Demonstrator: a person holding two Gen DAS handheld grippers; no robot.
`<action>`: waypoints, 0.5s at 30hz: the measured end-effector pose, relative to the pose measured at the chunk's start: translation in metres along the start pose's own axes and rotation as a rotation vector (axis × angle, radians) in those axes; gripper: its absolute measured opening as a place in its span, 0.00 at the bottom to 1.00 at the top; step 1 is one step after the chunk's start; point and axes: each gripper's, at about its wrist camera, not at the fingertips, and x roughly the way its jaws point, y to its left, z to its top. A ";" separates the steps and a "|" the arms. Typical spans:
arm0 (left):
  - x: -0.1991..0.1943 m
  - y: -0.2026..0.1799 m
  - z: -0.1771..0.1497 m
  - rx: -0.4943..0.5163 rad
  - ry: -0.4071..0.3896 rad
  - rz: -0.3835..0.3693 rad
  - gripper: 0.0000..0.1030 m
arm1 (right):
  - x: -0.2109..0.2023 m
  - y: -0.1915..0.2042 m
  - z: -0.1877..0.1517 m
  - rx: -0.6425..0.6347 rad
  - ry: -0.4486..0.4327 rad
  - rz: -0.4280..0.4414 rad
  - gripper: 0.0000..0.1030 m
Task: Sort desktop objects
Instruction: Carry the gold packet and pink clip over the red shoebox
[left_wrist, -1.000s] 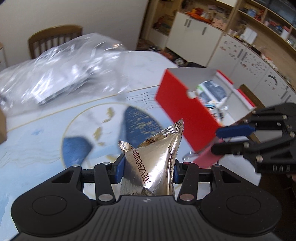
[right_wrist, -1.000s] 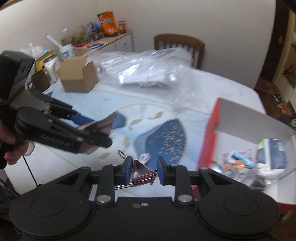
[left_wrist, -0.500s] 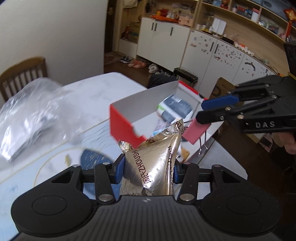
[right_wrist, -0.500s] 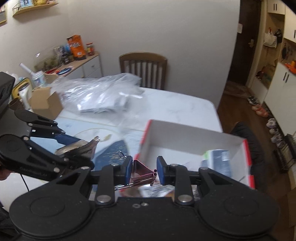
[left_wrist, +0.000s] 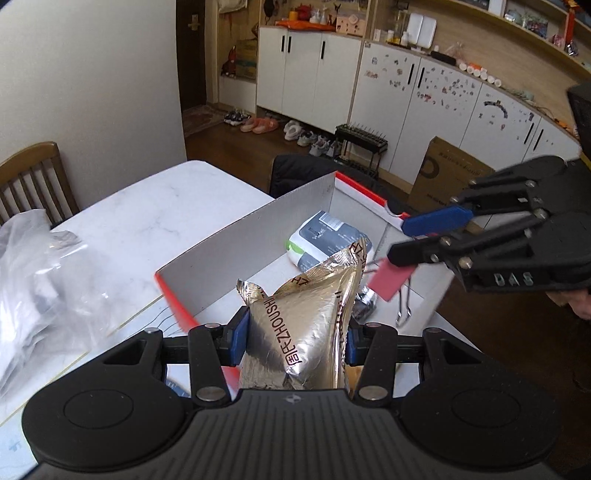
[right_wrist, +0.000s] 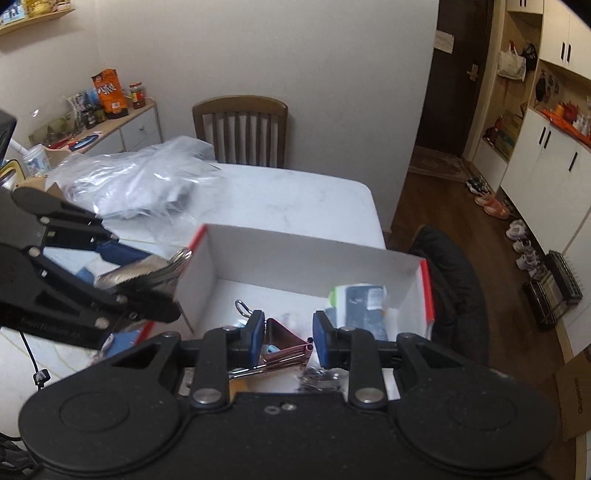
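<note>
My left gripper (left_wrist: 295, 338) is shut on a gold foil packet (left_wrist: 310, 317) and holds it over the near edge of a red box with white inside walls (left_wrist: 236, 243). My right gripper (right_wrist: 288, 334) is shut on a pink binder clip (right_wrist: 284, 345) and holds it above the same box (right_wrist: 295, 254). The right gripper also shows in the left wrist view (left_wrist: 417, 240) with the pink clip (left_wrist: 388, 282). The left gripper with the packet shows in the right wrist view (right_wrist: 147, 273). A grey tissue pack (left_wrist: 325, 240) and small items lie in the box.
A crumpled clear plastic bag (right_wrist: 136, 184) lies on the white marble table (right_wrist: 295, 199). A wooden chair (right_wrist: 240, 129) stands behind the table. A dark chair back (right_wrist: 454, 291) sits beyond the box. White cabinets and shoes line the far wall.
Both grippers have swung from the blue patterned mat over to the red box, still holding the packet and the clip. The box interior is now below them.
</note>
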 end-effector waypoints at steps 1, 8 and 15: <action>0.007 0.000 0.004 0.000 0.008 0.005 0.45 | 0.003 -0.003 -0.002 0.003 0.006 0.001 0.26; 0.055 0.009 0.022 -0.033 0.078 0.044 0.45 | 0.021 -0.017 -0.016 0.005 0.055 0.016 0.26; 0.089 0.014 0.030 -0.035 0.119 0.086 0.45 | 0.040 -0.022 -0.028 0.010 0.103 0.032 0.26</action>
